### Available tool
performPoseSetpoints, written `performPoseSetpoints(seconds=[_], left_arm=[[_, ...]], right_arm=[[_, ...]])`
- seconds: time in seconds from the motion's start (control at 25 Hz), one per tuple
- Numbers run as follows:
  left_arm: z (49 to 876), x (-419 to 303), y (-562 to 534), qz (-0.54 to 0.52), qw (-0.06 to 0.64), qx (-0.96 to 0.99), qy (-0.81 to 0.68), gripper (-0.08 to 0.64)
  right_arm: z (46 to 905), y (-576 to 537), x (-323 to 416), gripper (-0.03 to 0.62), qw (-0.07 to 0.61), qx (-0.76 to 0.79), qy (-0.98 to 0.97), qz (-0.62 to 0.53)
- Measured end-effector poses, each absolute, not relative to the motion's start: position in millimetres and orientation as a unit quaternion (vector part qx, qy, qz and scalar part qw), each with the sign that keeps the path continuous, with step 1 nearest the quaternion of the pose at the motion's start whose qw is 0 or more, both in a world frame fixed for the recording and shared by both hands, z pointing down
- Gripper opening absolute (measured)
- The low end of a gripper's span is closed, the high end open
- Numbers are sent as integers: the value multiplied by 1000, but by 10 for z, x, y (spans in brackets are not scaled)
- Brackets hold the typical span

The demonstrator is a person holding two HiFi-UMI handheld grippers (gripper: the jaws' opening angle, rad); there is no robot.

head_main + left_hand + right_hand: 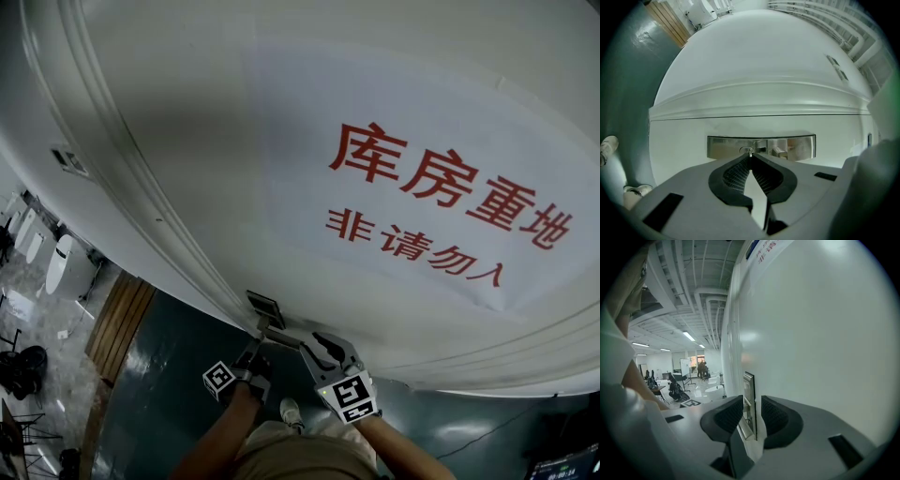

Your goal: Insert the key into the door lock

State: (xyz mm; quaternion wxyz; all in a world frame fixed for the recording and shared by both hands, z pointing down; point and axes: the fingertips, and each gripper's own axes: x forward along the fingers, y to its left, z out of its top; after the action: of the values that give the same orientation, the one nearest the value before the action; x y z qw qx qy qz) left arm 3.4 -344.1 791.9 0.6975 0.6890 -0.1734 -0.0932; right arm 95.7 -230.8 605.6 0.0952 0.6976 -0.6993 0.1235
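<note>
A small silver metal key [749, 151] shows only as a thin bright sliver poking out past the fingertips of the left gripper [750, 158]. Its jaws are pressed fully together on the key. The key's tip sits right at the oval keyhole in the left part of a rectangular brushed-steel lock plate [761, 146]; whether it has entered the keyhole I cannot tell.

The plate is mounted on a tall white door [187, 141]. In the head view, the left gripper comes up to the plate from below. High above the plate and to its right, a white paper sign [412, 169] is stuck to the door. Its large red characters read 库房重地, and a smaller red line beneath reads 非请勿入.

The right gripper [752, 414] is just beside the plate, seeing it edge-on. Its black ribbed jaws stand partly apart, with a silver lever handle [744, 425] between them, close against one pad and with a sliver of white door showing before the other.
</note>
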Motion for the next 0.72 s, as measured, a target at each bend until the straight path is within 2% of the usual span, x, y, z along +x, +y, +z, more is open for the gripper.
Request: performPoseSetpoints(seconds=[0.72], left_arm=[[7901, 121, -3444, -106, 712, 671, -178, 32]], right_arm=[[6057, -2278, 958, 124, 97, 702, -695, 123]])
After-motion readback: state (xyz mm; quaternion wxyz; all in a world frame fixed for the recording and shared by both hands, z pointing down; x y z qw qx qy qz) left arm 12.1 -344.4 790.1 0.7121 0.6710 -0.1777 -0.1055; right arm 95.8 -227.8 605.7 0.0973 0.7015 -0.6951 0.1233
